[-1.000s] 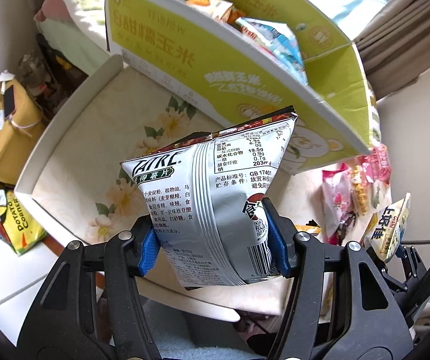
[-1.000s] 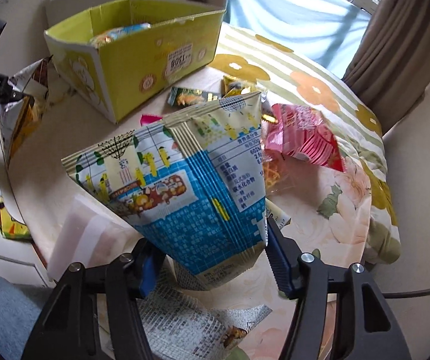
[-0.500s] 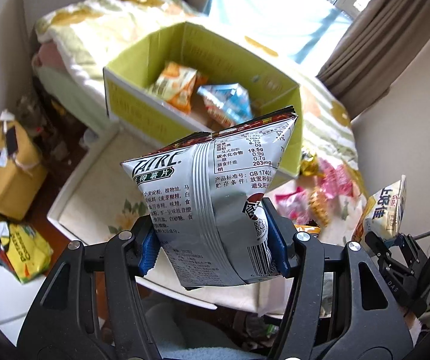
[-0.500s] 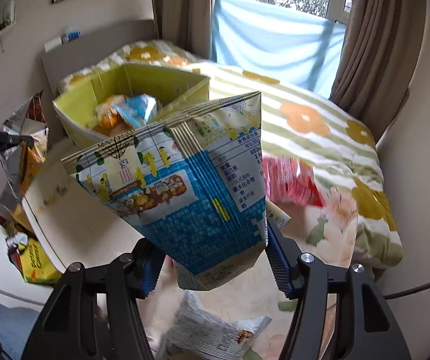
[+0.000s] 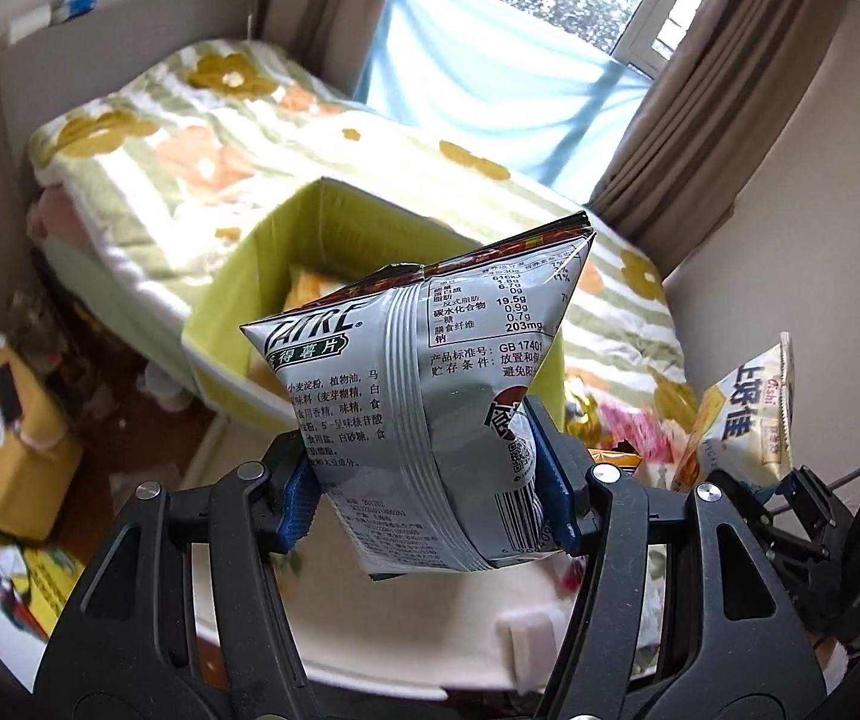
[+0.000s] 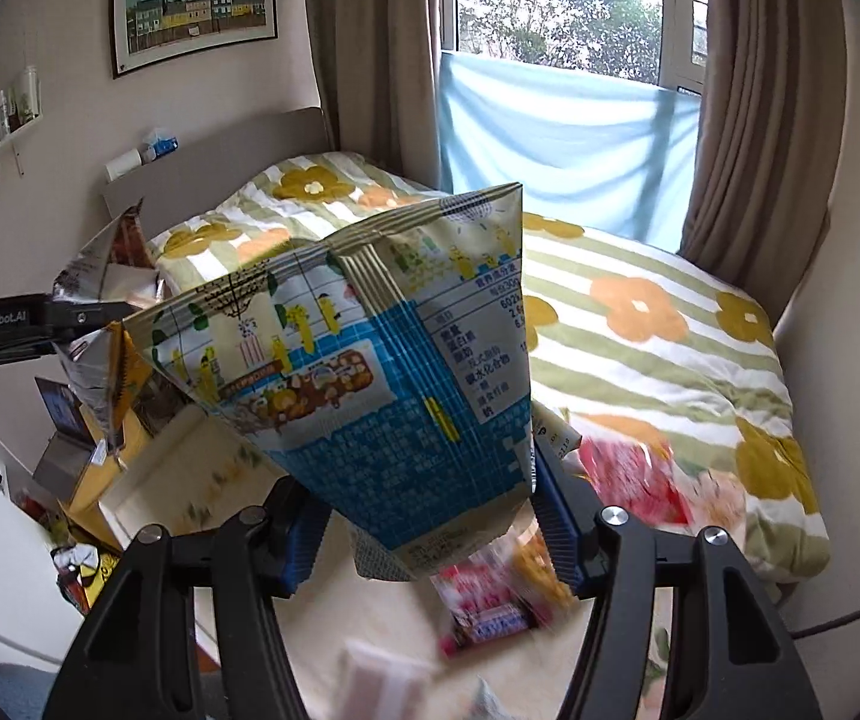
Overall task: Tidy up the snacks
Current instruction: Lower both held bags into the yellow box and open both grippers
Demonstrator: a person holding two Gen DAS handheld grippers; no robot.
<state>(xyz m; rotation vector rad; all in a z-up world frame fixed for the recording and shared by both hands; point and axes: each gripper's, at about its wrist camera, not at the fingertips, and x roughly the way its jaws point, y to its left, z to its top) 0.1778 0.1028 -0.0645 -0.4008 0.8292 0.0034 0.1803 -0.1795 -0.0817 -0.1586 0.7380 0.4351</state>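
— Where did we have the two bags at that point?

— We had one in each tool. Our left gripper [image 5: 426, 480] was clamped on the silver chip bag [image 5: 430, 414], blue pads pressing its lower sides so the puffed top stood free above the jaws. Our right gripper [image 6: 423, 525] pinched the blue-and-white snack bag [image 6: 369, 360] the same way, low down, near the bottom seam.

— Why grip so low?

— We judged it kept the air-filled part clear of the pads, so nothing inside got crushed, and left the bag's bulk leading when it came to dropping it.

— And the target?

— The yellow-green box [image 5: 231, 324] sat on the bed [image 5: 201, 138], open-topped, directly beyond the silver bag in the left view, with a few packets already inside. Both bags were held in the air, clear of it and of the table.

— What was left?

— Loose snacks [image 6: 622, 474] lay on the floral table [image 6: 201, 480] below the right bag, blurred but plainly unsorted. We reckoned the next step called for carrying each bag over the box's rim before letting go, one hand at a time so they wouldn't collide.
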